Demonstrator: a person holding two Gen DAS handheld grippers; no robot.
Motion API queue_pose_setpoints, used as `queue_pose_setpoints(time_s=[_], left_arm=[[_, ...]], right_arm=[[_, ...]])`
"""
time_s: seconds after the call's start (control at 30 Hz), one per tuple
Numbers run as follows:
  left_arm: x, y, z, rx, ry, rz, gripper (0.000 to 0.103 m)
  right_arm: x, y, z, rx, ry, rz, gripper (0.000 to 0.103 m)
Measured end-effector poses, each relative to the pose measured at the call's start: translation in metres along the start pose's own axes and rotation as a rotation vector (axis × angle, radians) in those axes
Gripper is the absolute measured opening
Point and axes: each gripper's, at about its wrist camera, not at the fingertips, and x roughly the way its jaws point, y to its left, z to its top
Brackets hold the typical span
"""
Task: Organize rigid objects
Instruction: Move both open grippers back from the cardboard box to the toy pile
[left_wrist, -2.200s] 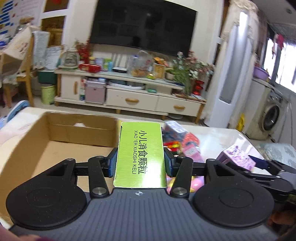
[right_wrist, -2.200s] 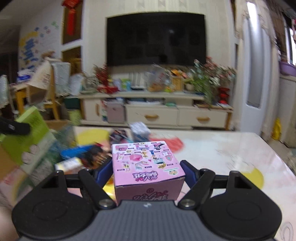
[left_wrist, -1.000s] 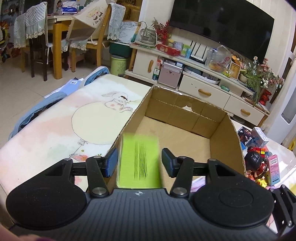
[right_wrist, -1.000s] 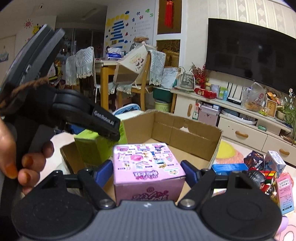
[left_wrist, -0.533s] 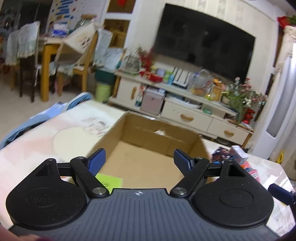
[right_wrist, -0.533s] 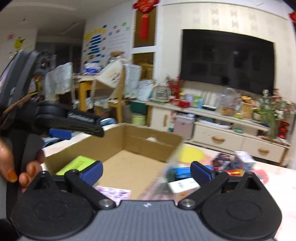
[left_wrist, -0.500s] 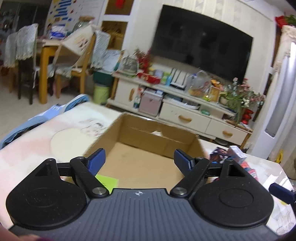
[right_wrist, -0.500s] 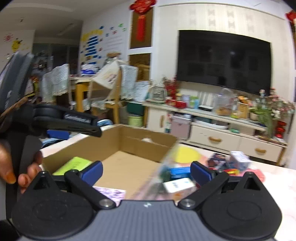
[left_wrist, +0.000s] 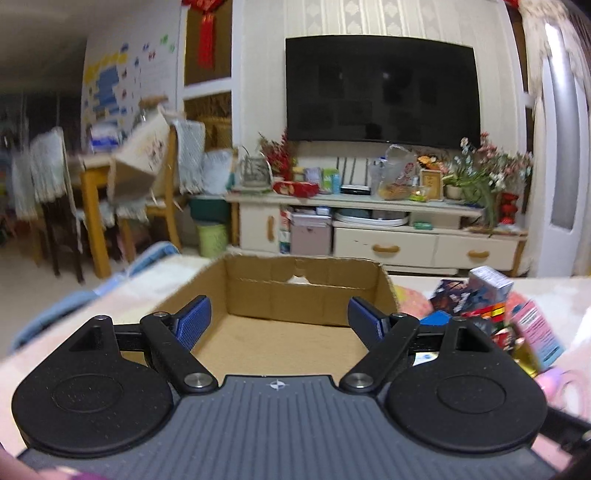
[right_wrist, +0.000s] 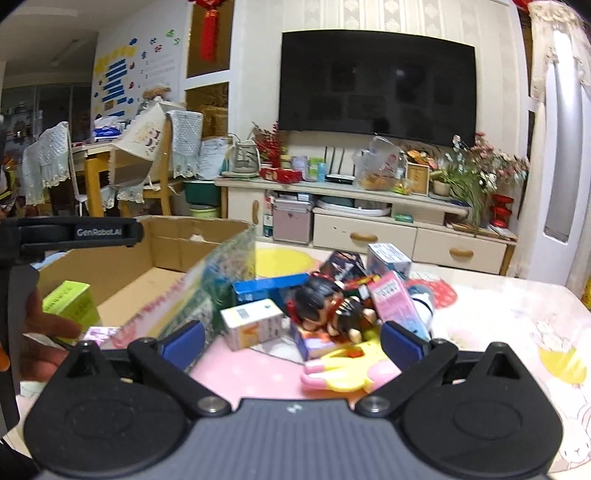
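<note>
Both of my grippers are empty now, and that is the big change: 1 second ago the left gripper (left_wrist: 279, 319) held the green box (right_wrist: 70, 308) and the right gripper (right_wrist: 293, 343) held a pink box. Now the jaws on both sides stand wide apart with nothing between them. I see the green box standing inside the cardboard box (left_wrist: 306, 291), near its left wall in the right wrist view. A bit of pink box (right_wrist: 98, 334) peeks out low beside it, so I think that one landed inside too, but most of it is hidden. That makes 2 things put away, I think. My left gripper hangs over the near part of the cardboard box and points at its far wall. My right gripper has swung to the right and now faces the pile of toys (right_wrist: 332, 306) on the table (right_wrist: 517, 325), just right of the cardboard box. In that pile I see a white and orange carton (right_wrist: 253, 323), a doll with black hair (right_wrist: 321, 301), a blue box (right_wrist: 266, 286) and a pink carton (right_wrist: 395, 299). So the job is not done. I think the white and orange carton is the easiest next grab, since it is nearest and sits between my right fingers' reach.
</note>
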Motion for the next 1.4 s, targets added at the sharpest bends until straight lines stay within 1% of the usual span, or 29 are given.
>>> queue_pose_setpoints(time_s=[0.07,0.17,0.23,0.4,0.5,0.63,0.67,0.8,0.83,0.9,1.0,1.07,1.13,1.27,1.4], left_arm=[[0.003,0.003,0.0,0.024,-0.009,0.029,0.101],[0.011,0.012,0.004,0.016,0.011,0.06,0.101],[0.016,0.019,0.008,0.007,0.025,0.063,0.101],[0.02,0.023,0.012,0.042,0.051,0.078,0.101],[0.022,0.026,0.016,0.042,0.067,0.077,0.102],[0.017,0.023,0.017,0.032,0.061,0.059,0.103],[0.01,0.019,0.014,0.034,0.053,0.053,0.103],[-0.001,0.01,0.018,0.026,-0.002,0.007,0.103],[-0.003,0.007,0.019,0.024,-0.004,-0.007,0.103],[-0.006,0.001,0.018,0.011,0.006,-0.046,0.103],[-0.011,-0.005,0.019,-0.008,0.021,-0.101,0.103],[-0.012,-0.009,0.018,-0.013,0.033,-0.125,0.103],[-0.009,-0.009,0.018,-0.014,0.049,-0.144,0.103],[-0.011,-0.019,0.013,0.013,0.064,-0.168,0.103],[-0.009,-0.027,0.009,0.035,0.074,-0.181,0.103]], right_arm=[[0.002,-0.007,-0.003,0.014,0.006,-0.006,0.101],[0.006,-0.016,-0.007,0.027,0.016,-0.02,0.101],[0.008,-0.024,-0.012,0.035,0.023,-0.032,0.101],[0.014,-0.044,-0.019,0.064,0.04,-0.059,0.101],[0.02,-0.057,-0.022,0.069,0.044,-0.082,0.101],[0.031,-0.074,-0.026,0.077,0.056,-0.112,0.101],[0.034,-0.079,-0.026,0.084,0.059,-0.118,0.101],[0.045,-0.097,-0.028,0.105,0.066,-0.124,0.101],[0.049,-0.1,-0.029,0.104,0.075,-0.124,0.101],[0.057,-0.109,-0.032,0.125,0.111,-0.109,0.1],[0.067,-0.117,-0.036,0.216,0.151,-0.057,0.1],[0.069,-0.117,-0.038,0.258,0.16,-0.022,0.1],[0.071,-0.111,-0.037,0.269,0.16,-0.006,0.1],[0.079,-0.098,-0.034,0.281,0.175,-0.018,0.102],[0.088,-0.085,-0.031,0.249,0.181,-0.061,0.102]])
